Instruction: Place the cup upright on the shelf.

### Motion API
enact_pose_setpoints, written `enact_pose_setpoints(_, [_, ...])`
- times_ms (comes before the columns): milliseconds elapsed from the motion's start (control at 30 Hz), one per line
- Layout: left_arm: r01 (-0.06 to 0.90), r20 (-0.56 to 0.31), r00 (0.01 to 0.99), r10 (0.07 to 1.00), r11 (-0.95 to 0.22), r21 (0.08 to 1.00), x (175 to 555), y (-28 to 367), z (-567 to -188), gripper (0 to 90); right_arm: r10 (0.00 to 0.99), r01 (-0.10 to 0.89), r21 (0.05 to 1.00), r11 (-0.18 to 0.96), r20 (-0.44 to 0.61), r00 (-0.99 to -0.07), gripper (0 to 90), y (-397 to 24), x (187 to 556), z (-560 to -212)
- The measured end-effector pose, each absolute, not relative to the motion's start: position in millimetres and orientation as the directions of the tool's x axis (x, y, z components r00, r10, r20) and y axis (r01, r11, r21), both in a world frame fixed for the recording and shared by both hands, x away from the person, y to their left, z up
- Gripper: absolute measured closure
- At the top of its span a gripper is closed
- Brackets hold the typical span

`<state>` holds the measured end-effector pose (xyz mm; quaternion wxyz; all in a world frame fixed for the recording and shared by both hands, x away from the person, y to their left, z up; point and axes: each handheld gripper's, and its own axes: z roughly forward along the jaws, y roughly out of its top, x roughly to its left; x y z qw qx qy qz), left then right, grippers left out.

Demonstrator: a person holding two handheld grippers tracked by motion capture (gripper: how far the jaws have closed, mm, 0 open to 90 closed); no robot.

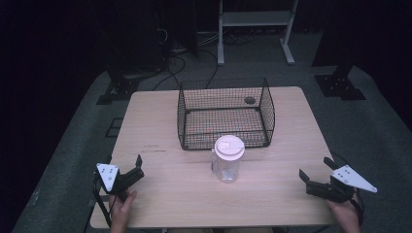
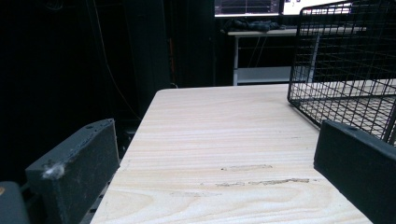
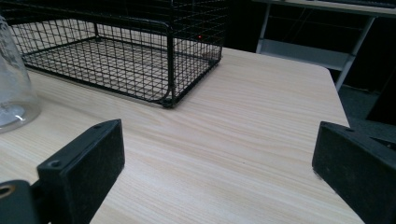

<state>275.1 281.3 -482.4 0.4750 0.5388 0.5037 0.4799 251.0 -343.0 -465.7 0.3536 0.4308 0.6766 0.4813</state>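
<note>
Wooden and pale, the tabletop (image 1: 160, 131) stands in a dark room. A black wire basket (image 1: 225, 112) sits on it, toward the far side and near the middle. The basket has nothing inside that can be seen — just the wood showing through its wire floor.

Just in front of the basket stands a clear jar (image 1: 227, 159) with a white lid on top. It is upright. It is very close to the basket's front wall, but whether they touch cannot be told. In the right gripper view the jar's glass side shows at the left edge, beside the basket (image 3: 121, 51).

The left gripper (image 1: 131, 167) is at the near left corner of the tabletop, held by the person's left hand (image 1: 121, 208). Its jaws are spread wide apart and hold nothing. In the left gripper view the two black jaws stand far apart with bare wood between them, and the basket (image 2: 345, 60) is up at the right.

The right gripper (image 1: 318, 172) is at the near right edge, held by the right hand (image 1: 346, 209). Its jaws are spread wide too — nothing is between them but wood.

Both grippers are well apart from the jar, one on each side of it. Some dark scuff marks show on the wood near the left gripper.
</note>
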Motion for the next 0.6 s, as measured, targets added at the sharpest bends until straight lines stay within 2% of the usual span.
enact_pose_setpoints(200, [0.085,0.037,0.034,0.999,-0.040,0.996,275,281,-482,0.0,0.918,0.239,0.956,0.170,-0.065,-0.391,1.9,-340,251,-465])
enact_pose_setpoints(600, [0.084,0.036,0.039,0.999,-0.039,0.996,275,281,-482,0.0,0.874,0.183,0.958,0.220,-0.110,-0.474,1.9,-319,250,-447])
